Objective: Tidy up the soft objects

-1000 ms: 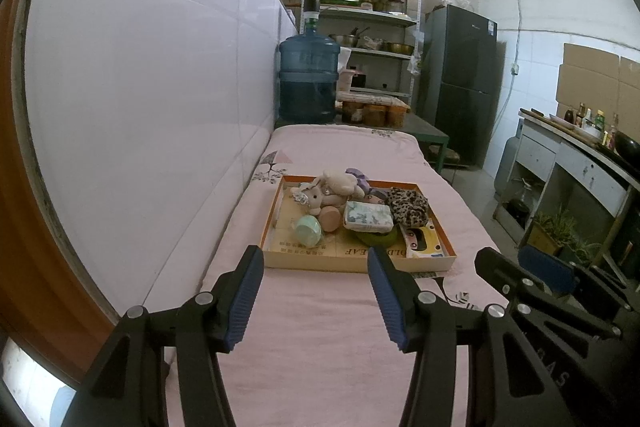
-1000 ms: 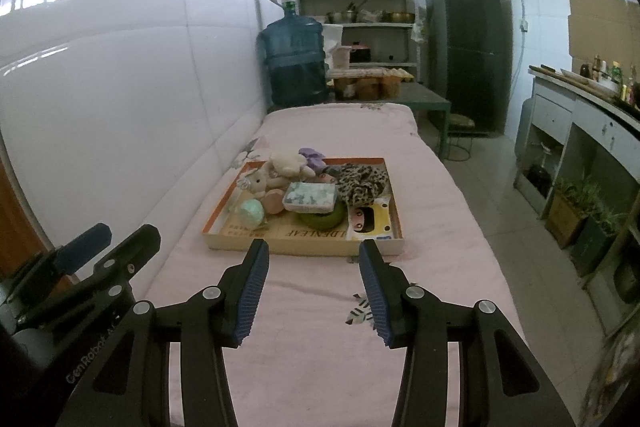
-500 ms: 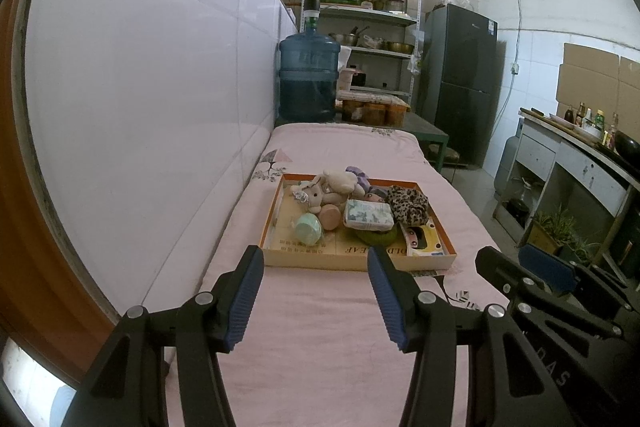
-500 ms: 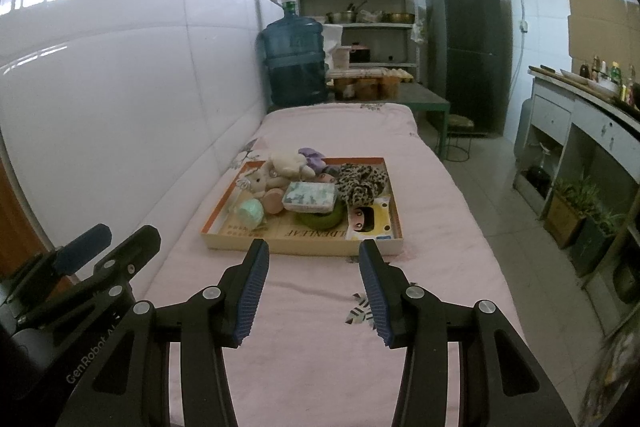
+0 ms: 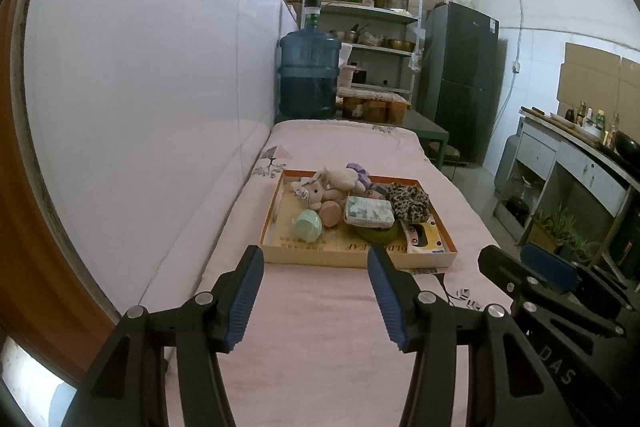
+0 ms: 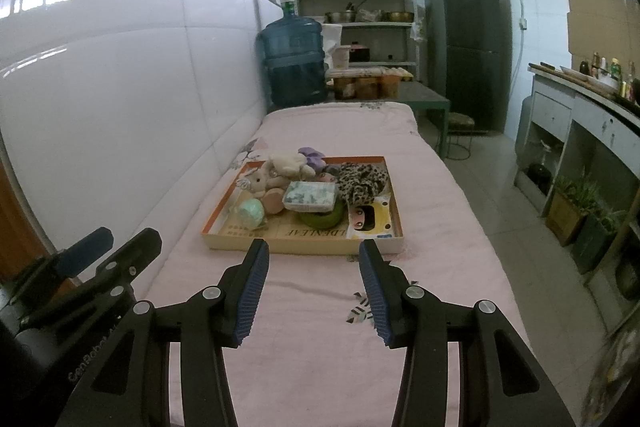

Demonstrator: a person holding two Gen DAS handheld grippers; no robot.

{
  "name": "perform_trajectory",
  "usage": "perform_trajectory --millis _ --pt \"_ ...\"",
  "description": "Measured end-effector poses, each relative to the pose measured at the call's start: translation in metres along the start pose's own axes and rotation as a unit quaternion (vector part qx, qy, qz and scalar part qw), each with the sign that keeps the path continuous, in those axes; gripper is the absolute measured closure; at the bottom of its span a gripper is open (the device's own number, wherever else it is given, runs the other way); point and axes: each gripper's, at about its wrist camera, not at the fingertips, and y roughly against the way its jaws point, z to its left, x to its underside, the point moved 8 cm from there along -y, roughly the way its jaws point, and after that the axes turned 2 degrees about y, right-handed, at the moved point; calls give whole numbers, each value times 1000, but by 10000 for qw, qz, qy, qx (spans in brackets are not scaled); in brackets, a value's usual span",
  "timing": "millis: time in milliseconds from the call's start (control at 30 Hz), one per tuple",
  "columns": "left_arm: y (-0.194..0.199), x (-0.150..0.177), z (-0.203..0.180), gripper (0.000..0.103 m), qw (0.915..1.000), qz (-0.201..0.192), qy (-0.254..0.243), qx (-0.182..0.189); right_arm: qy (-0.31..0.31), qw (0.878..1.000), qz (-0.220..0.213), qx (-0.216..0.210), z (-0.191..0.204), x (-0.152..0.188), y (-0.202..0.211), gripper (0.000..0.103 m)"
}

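A shallow cardboard tray (image 5: pixel 304 255) (image 6: pixel 240 243) lies on the pink bed. It holds a beige plush toy (image 5: pixel 328 183) (image 6: pixel 280 167), a mint ball (image 5: pixel 307 225) (image 6: pixel 252 213), a pale wipes pack (image 5: pixel 368 211) (image 6: pixel 311 195) on a green ring (image 5: pixel 378 234) (image 6: pixel 320 217), a leopard-print cloth (image 5: pixel 410 201) (image 6: pixel 362 179), a purple item (image 5: pixel 358 171) (image 6: pixel 312 155) and a yellow tissue pack (image 5: pixel 425 237) (image 6: pixel 370 217). My left gripper (image 5: pixel 316 297) is open and empty, short of the tray. My right gripper (image 6: pixel 312 291) is open and empty beside it.
The pink bed (image 5: pixel 320 339) runs along a white tiled wall (image 5: pixel 140 87) on the left. A blue water jug (image 5: pixel 308 75), metal shelves (image 5: pixel 368 7) and a dark fridge (image 5: pixel 464 75) stand beyond it. A counter with drawers (image 5: pixel 580 163) lines the right.
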Motion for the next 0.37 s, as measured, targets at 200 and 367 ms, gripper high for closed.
perform_trajectory --millis 200,367 --pt "-1 3 -3 49 10000 -55 -23 -7 -4 10000 -2 8 0 0 0 54" --pt "-4 4 -4 49 10000 -56 -34 -34 -24 10000 7 -1 0 1 -1 54"
